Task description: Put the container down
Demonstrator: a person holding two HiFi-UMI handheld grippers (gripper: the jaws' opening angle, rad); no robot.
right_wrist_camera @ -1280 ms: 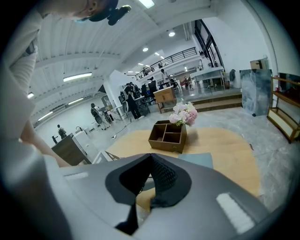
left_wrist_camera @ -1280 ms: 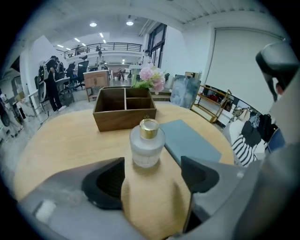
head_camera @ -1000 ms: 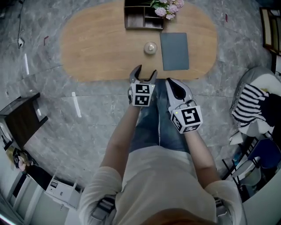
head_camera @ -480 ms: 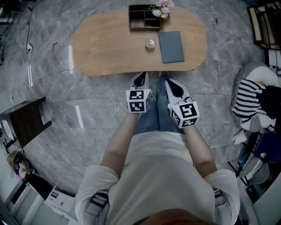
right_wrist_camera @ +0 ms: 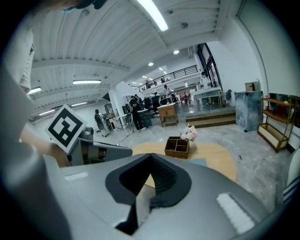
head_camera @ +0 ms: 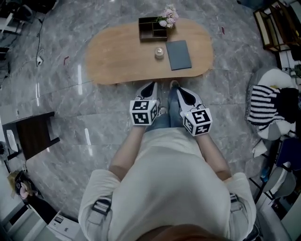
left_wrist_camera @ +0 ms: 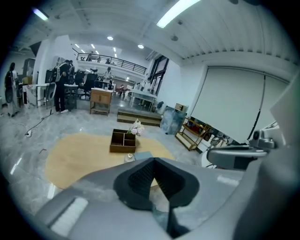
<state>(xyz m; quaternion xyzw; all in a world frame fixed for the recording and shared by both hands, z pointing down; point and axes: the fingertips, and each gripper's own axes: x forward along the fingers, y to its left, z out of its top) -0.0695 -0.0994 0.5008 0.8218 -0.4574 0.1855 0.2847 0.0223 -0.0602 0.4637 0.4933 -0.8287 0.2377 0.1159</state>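
The small round lidded container (head_camera: 160,52) stands on the oval wooden table (head_camera: 117,59), free of both grippers; in the left gripper view the container (left_wrist_camera: 129,158) shows just beyond the jaws. My left gripper (head_camera: 151,86) hovers over the floor short of the table's near edge, jaws shut and empty. My right gripper (head_camera: 176,87) hangs beside it, also shut with nothing in it. In their own views the left gripper (left_wrist_camera: 154,160) and the right gripper (right_wrist_camera: 151,156) both point toward the table with their pads together.
A brown divided box (head_camera: 153,28) with pink flowers (head_camera: 168,14) sits at the table's far edge, a grey-blue pad (head_camera: 179,54) next to the container. A dark side table (head_camera: 33,134) stands left, a seat with striped cloth (head_camera: 265,110) right. People (left_wrist_camera: 61,84) stand far off.
The left jaws went from open to shut, empty. Both grippers rose and drew back from the table toward the body, and the table now looks smaller and farther away.
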